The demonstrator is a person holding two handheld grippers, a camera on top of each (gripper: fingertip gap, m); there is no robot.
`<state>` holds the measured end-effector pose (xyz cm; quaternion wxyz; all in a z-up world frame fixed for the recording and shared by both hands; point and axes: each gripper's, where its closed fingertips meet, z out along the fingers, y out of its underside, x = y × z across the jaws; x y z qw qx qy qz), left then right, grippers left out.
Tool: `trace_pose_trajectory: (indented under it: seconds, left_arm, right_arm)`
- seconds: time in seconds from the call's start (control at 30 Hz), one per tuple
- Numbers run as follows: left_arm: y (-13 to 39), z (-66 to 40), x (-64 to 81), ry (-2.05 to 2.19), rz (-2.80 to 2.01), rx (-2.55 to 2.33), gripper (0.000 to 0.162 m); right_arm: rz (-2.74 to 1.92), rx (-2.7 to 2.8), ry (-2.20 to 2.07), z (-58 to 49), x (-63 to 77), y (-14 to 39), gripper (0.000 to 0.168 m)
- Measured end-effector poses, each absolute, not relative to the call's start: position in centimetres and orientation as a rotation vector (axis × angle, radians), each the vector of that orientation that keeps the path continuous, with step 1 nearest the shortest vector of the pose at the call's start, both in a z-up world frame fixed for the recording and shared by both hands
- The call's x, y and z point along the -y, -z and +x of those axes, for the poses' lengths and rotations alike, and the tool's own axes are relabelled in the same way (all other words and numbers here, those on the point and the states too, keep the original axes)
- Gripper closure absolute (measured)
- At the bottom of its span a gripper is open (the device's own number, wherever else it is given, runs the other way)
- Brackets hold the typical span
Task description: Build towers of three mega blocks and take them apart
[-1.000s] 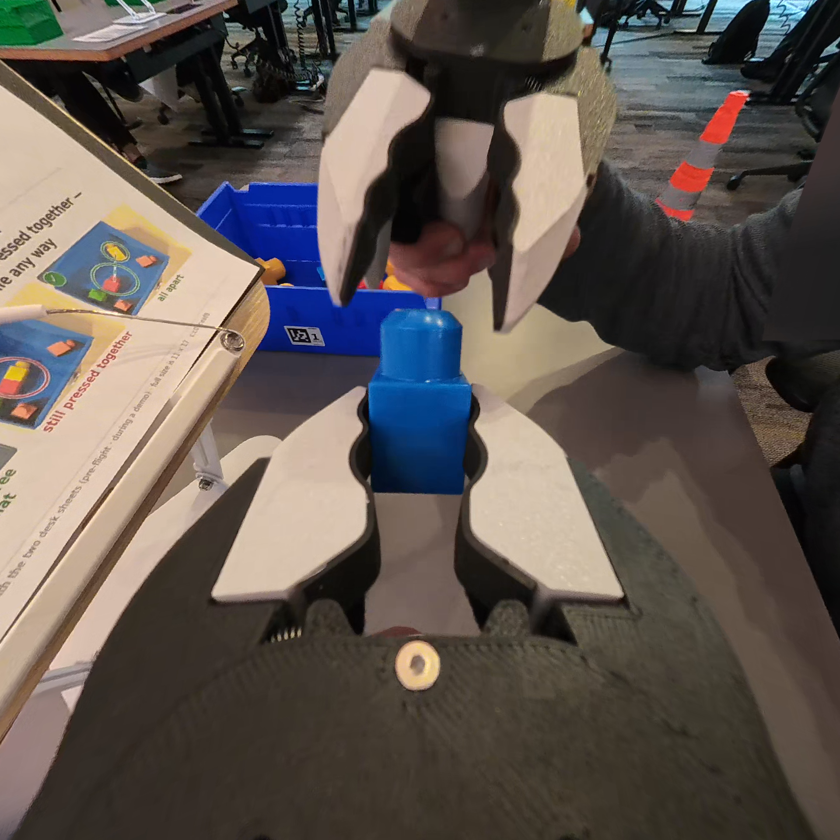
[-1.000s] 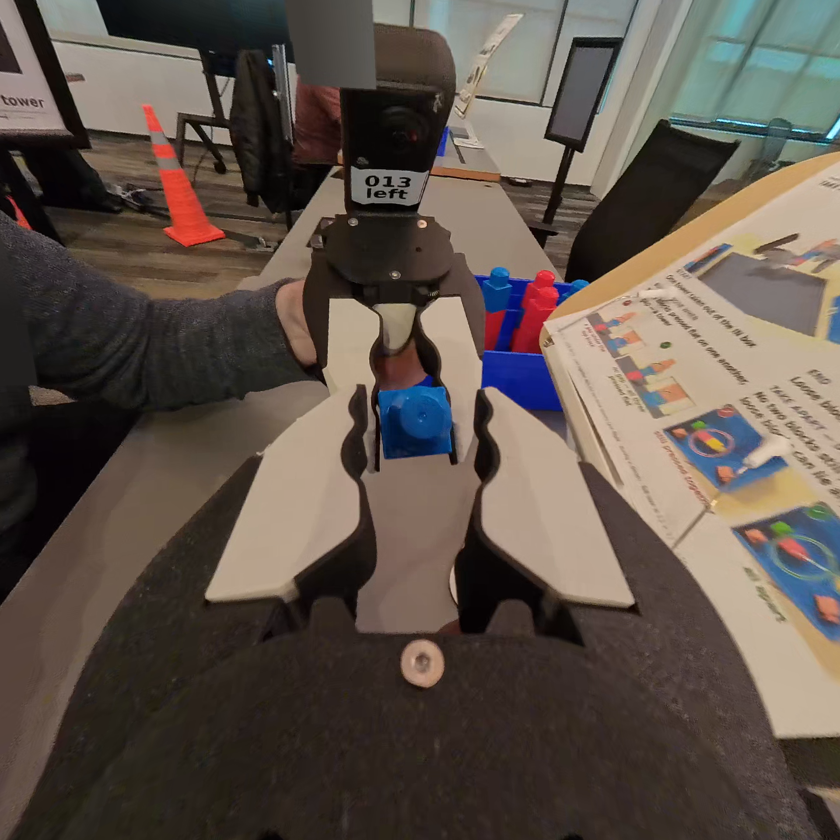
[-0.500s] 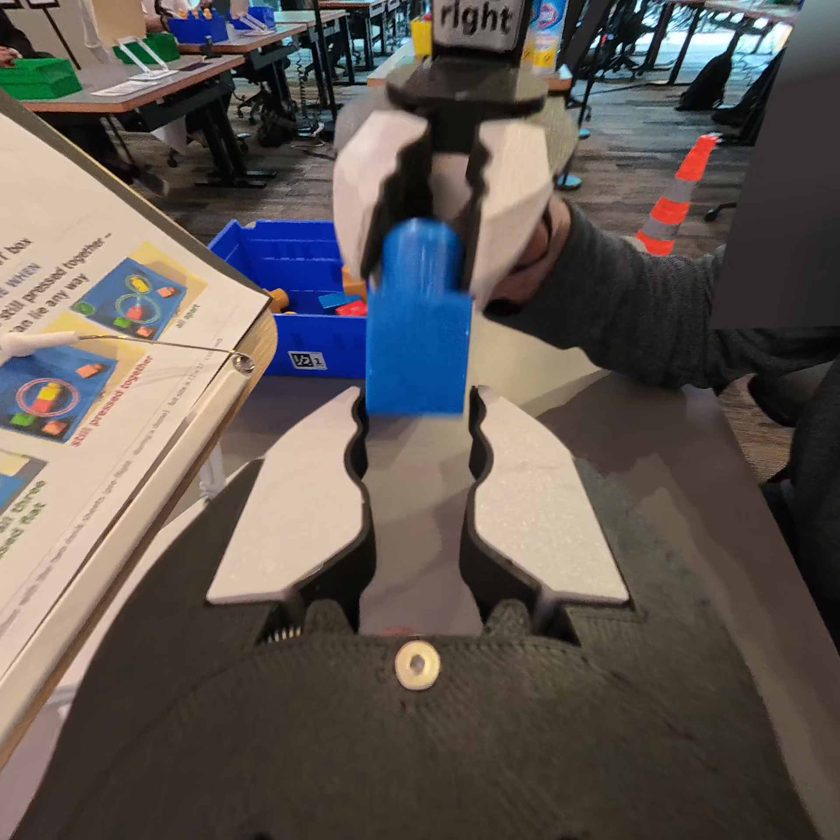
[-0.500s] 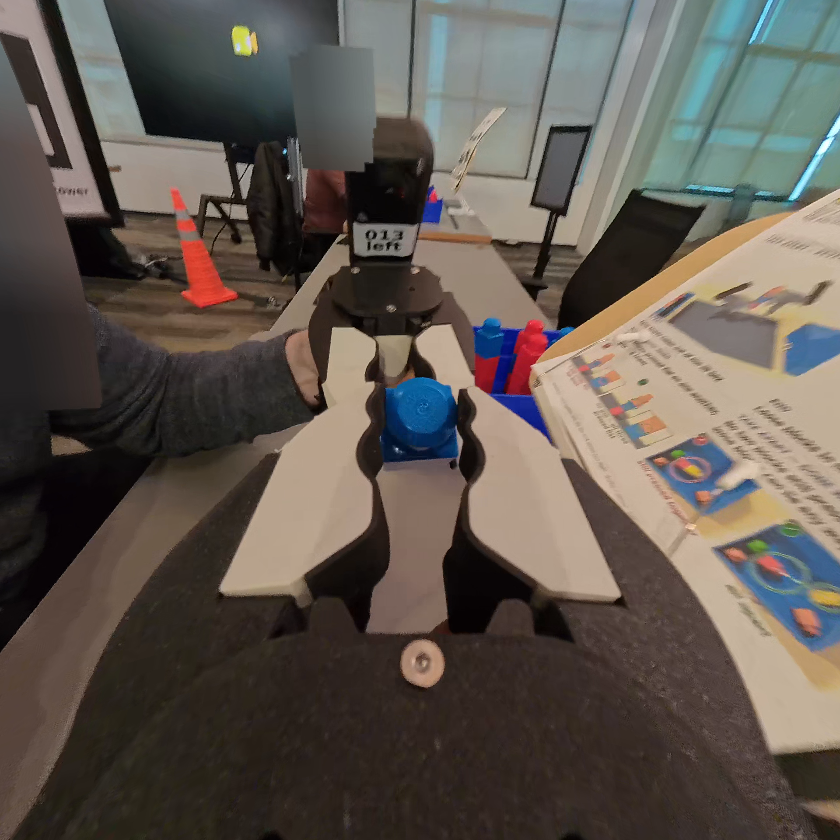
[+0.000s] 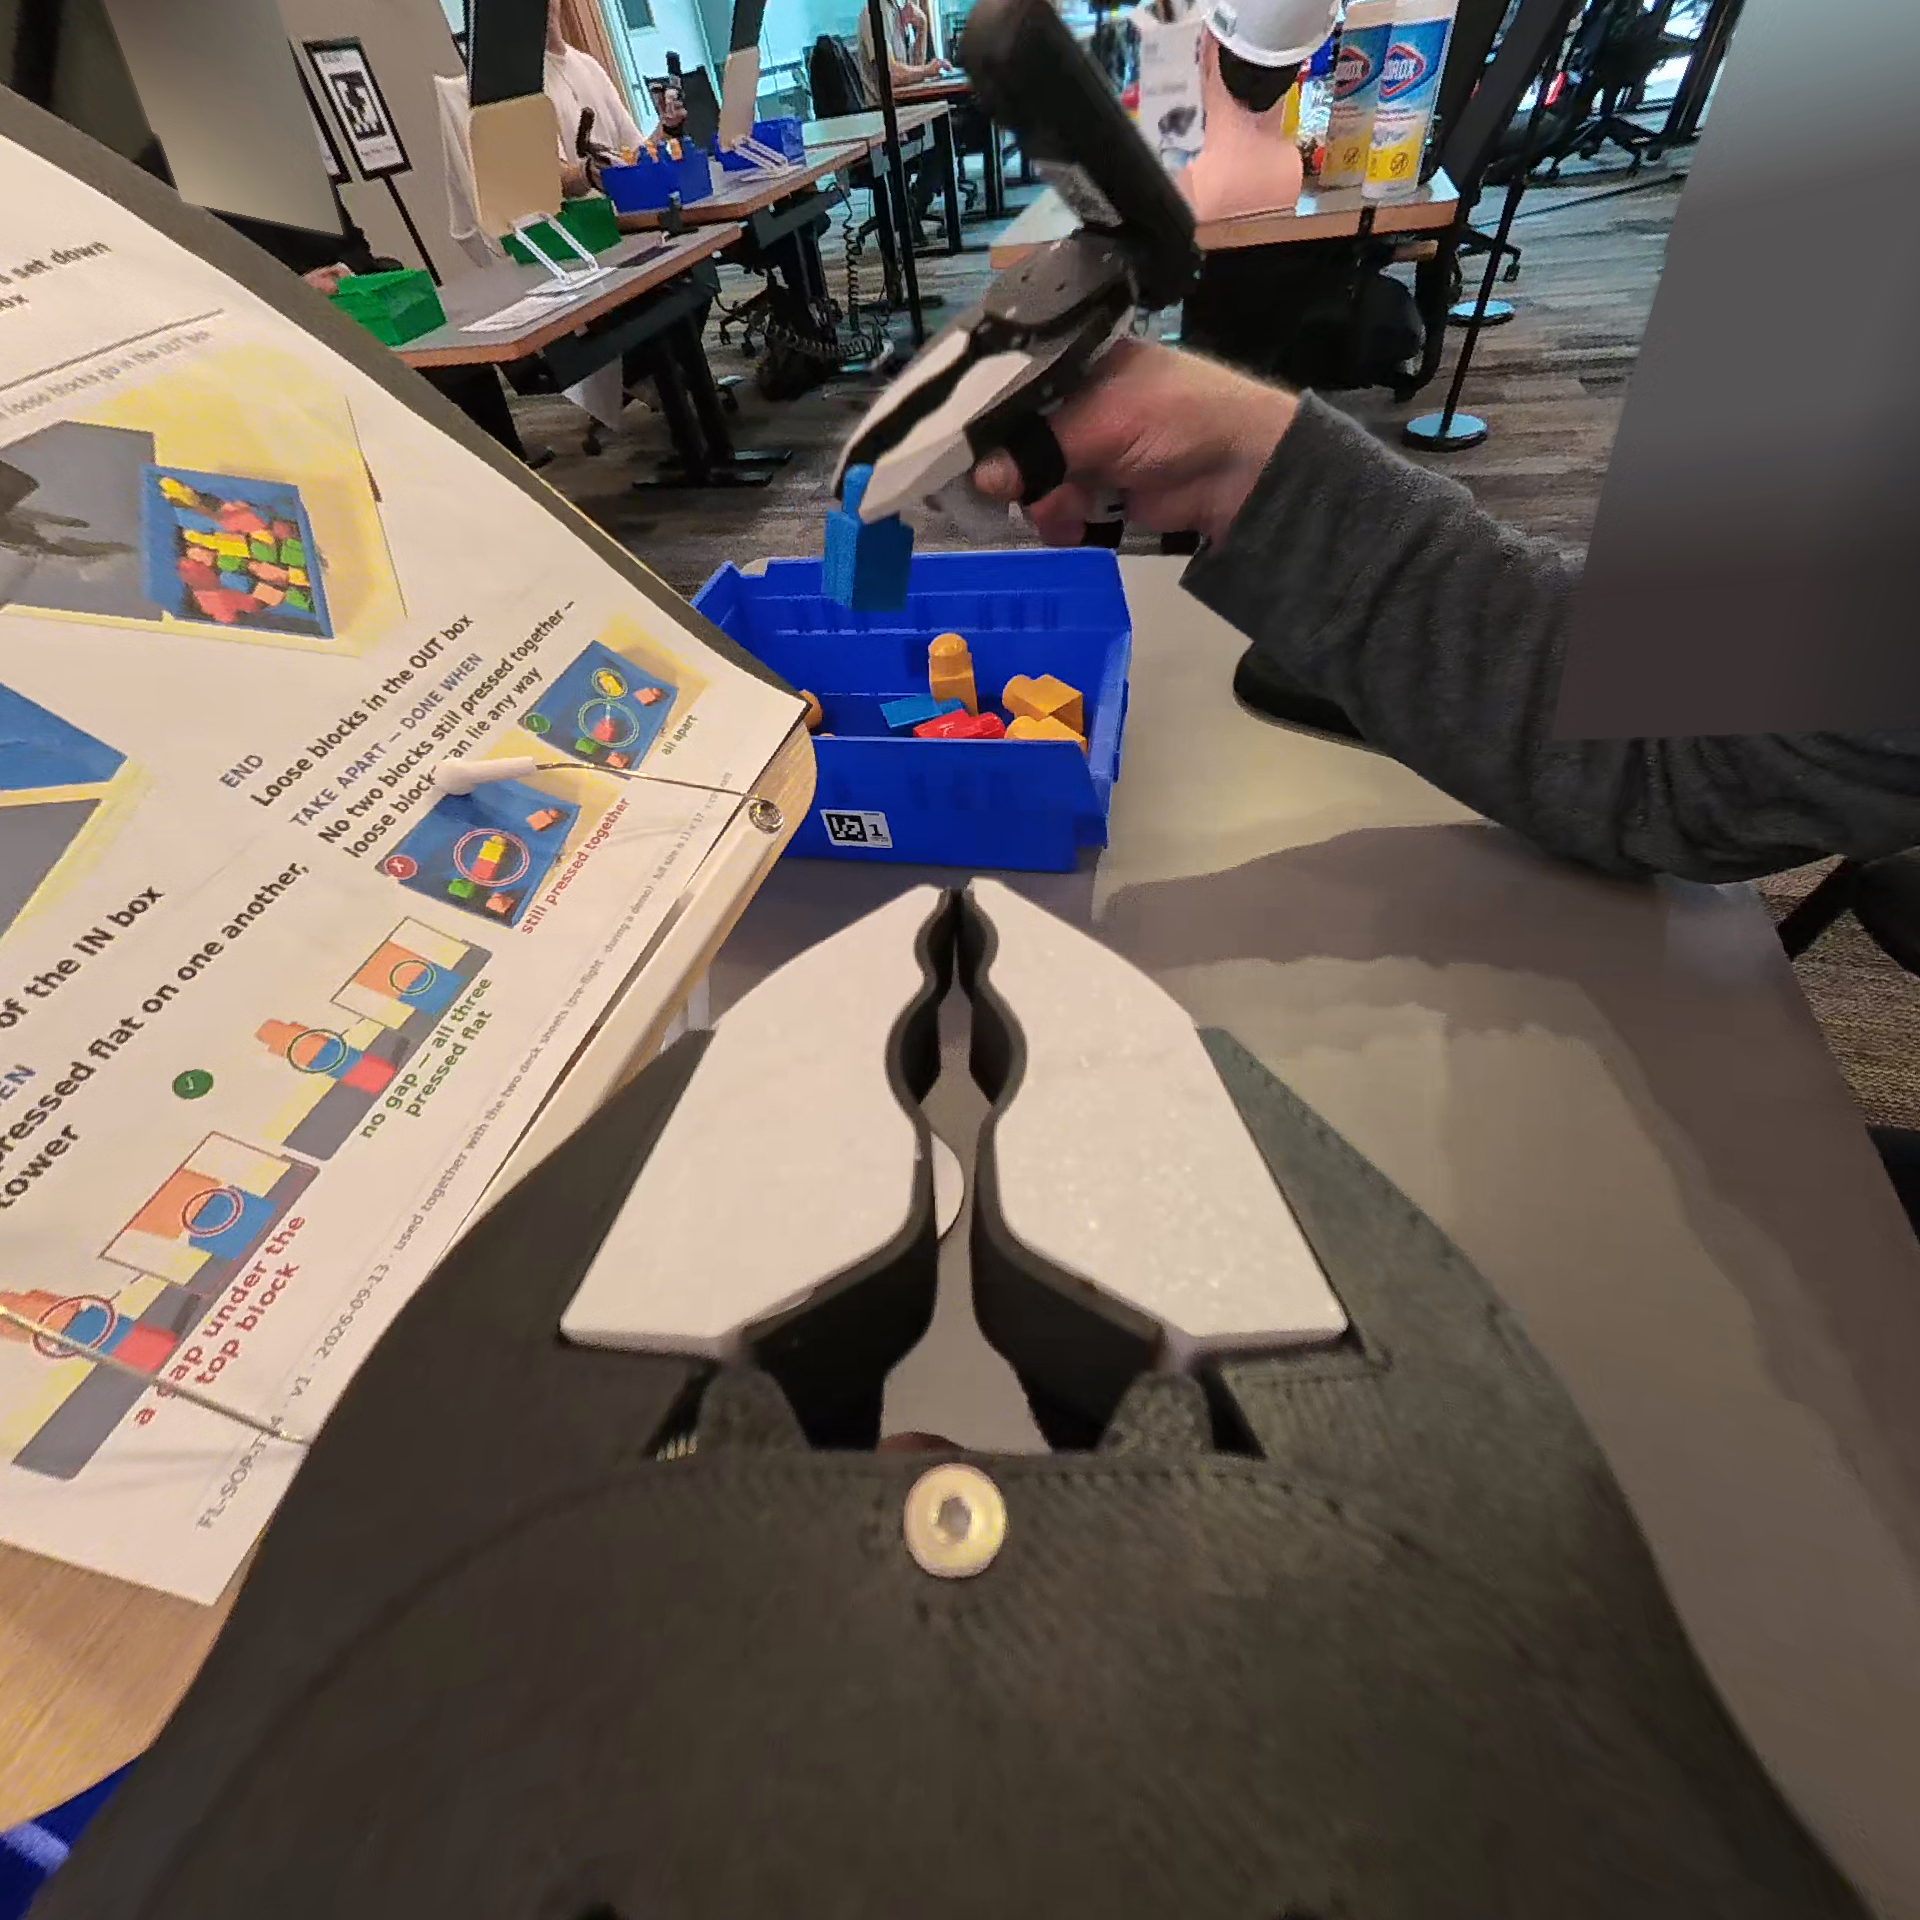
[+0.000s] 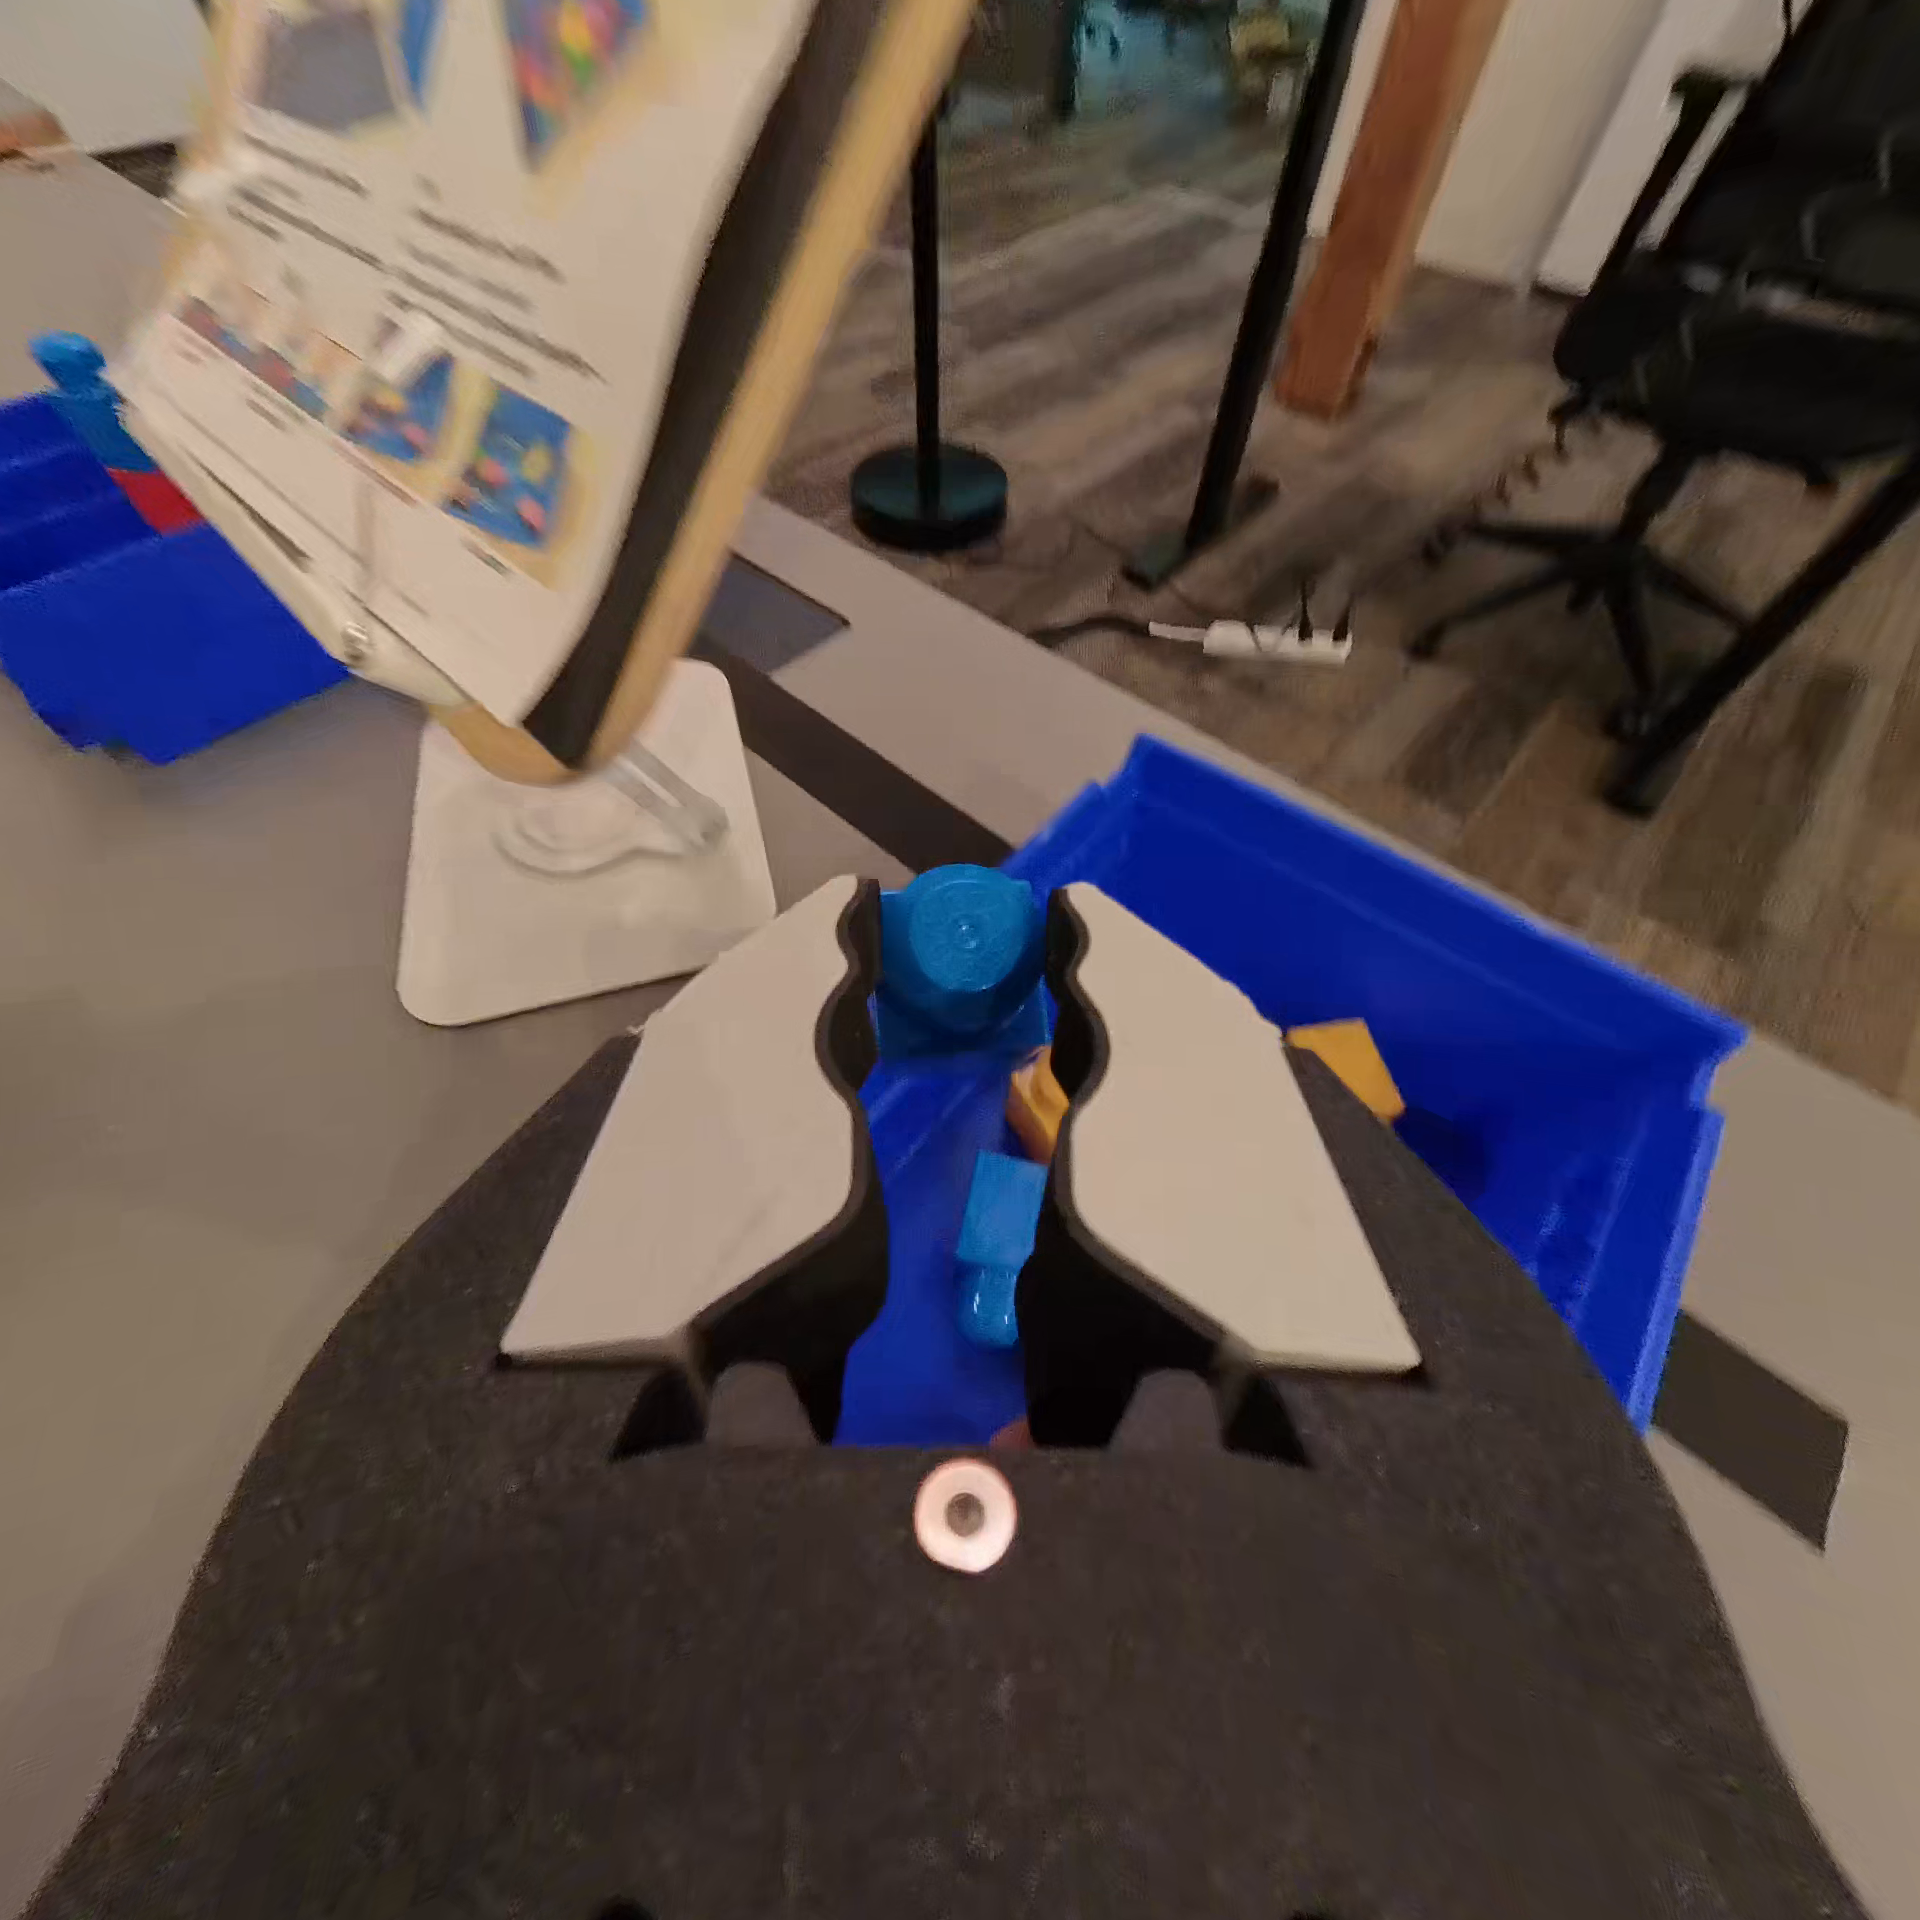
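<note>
**Blue block held over bin**

Left wrist view: left gripper [image 5: 958, 906] is sitting lower centre w/ fingers pressed together, nothing between. Upper centre, right gripper [image 5: 868, 488] is pinching a blue mega block [image 5: 864, 549] above the blue bin [image 5: 940, 800].

Right wrist view: right gripper [image 6: 961, 906] is clamping the block [image 6: 958, 961] at centre frame, over the bin [image 6: 1455, 987] holding loose blocks; instruction board [image 6: 457, 312] is standing upper left.

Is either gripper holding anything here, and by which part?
The right gripper holds a blue block by its top stud, jaws pinching it from both sides, above the blue bin. The left gripper is shut on nothing.
</note>
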<state>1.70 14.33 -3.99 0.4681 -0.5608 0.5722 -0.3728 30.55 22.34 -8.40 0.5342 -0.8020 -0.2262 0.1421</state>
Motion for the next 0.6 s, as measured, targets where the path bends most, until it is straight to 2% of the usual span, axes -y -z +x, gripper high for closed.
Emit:
trace_pose_trajectory:
  seconds: [0.2, 0.37, 0.6]
  left_arm:
    - [4.4, 1.7, -14.4, 0.896, -1.384, -1.42, 0.162]
    - [4.1, 0.6, -15.3, 0.838, -1.4, -1.395, 0.162]
    - [2.5, -8.9, -22.3, 0.421, -1.595, -1.078, 0.131]
  right_arm:
    - [-2.007, 0.378, -0.339, 33.5, -24.0, 11.6, 0.127]
    - [-1.883, 0.46, -0.282, 31.4, -23.1, 7.8, 0.128]
    - [-1.784, 0.671, -0.328, 24.9, -21.3, 5.1, 0.129]
